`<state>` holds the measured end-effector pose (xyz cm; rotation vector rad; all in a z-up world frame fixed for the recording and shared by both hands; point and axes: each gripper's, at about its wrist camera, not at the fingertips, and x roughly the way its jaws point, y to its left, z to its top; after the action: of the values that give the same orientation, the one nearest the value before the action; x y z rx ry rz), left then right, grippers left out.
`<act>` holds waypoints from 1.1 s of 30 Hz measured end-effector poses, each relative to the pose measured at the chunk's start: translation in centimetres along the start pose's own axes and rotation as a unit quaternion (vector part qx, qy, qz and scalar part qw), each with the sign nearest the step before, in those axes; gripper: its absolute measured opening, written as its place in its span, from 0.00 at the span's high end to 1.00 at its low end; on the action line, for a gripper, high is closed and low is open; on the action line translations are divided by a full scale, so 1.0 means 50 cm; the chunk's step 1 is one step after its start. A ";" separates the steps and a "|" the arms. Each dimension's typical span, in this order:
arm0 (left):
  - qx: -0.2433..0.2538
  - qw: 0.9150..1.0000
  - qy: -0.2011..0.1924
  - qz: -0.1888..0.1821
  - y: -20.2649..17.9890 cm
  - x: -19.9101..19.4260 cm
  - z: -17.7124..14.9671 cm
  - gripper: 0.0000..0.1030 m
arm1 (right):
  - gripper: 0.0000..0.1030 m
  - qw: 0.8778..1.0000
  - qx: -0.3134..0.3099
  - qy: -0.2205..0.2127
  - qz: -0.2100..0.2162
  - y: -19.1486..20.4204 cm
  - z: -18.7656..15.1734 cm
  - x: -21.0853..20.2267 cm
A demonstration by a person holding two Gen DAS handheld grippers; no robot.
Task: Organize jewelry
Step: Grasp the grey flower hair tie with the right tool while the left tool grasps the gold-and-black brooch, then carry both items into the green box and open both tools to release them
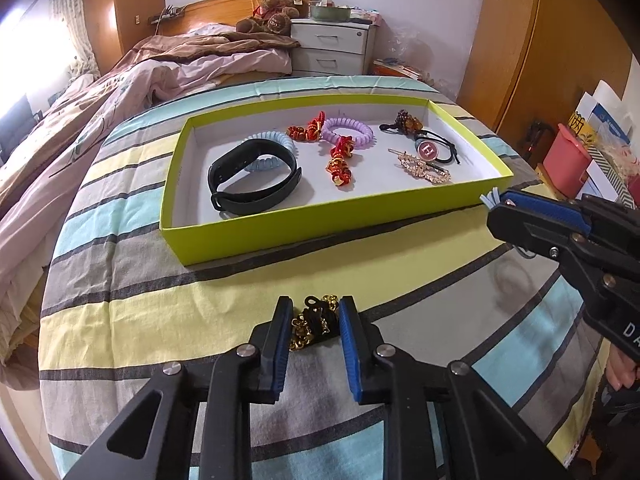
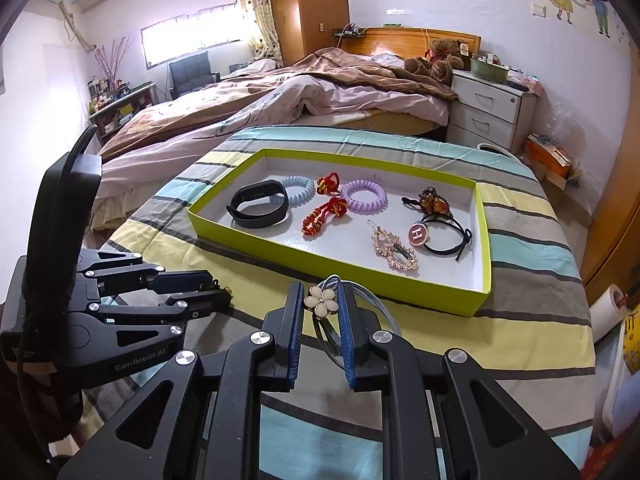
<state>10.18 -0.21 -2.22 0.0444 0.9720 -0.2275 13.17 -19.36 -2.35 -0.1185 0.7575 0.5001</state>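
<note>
My left gripper [image 1: 314, 312] is shut on a black and gold chain piece [image 1: 310, 322], low over the striped bedcover in front of the tray. My right gripper [image 2: 322, 300] is shut on a grey-blue hair tie with a white flower [image 2: 320, 301]; it also shows at the right of the left wrist view [image 1: 500, 204], near the tray's front right corner. The lime-green tray [image 1: 320, 216] [image 2: 332, 264] holds a black wristband [image 1: 252, 180], blue [image 1: 276, 142] and purple [image 1: 348, 130] coil ties, red knot ornaments [image 1: 340, 164], a rhinestone clip [image 1: 424, 168] and black hair ties [image 1: 432, 148].
The tray lies on a striped cover [image 1: 200, 300] over a surface next to an unmade bed [image 1: 140, 80]. A white nightstand [image 1: 332, 46] stands behind. A pink bin [image 1: 566, 160] and wooden wardrobes [image 1: 532, 40] are at the right.
</note>
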 end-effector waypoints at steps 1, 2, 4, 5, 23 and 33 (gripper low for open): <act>-0.002 1.000 -0.001 0.000 0.001 -0.002 -0.001 0.77 | 0.83 1.000 0.001 0.000 0.000 0.000 0.000 0.000; -0.001 1.000 -0.001 -0.001 0.000 -0.002 0.000 0.77 | 0.83 1.000 0.000 0.000 0.001 0.000 0.000 0.000; -0.004 1.000 -0.002 -0.002 0.001 -0.006 -0.001 0.77 | 0.83 1.000 0.000 0.000 0.000 0.000 0.000 0.000; -0.005 1.000 -0.002 -0.004 0.001 -0.007 0.000 0.77 | 0.83 1.000 0.000 0.000 0.000 0.000 0.000 0.000; -0.007 0.998 -0.058 -0.002 0.004 -0.088 0.050 0.77 | 0.83 0.999 0.015 -0.028 -0.015 -0.033 0.037 -0.037; -0.009 0.997 -0.071 -0.024 0.001 -0.078 0.113 0.77 | 0.83 0.999 0.024 -0.045 -0.014 -0.088 0.119 -0.028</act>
<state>12.67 -0.28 4.21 -0.0108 0.8342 -0.2621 18.14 -22.11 2.58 -0.0605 0.6777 0.4563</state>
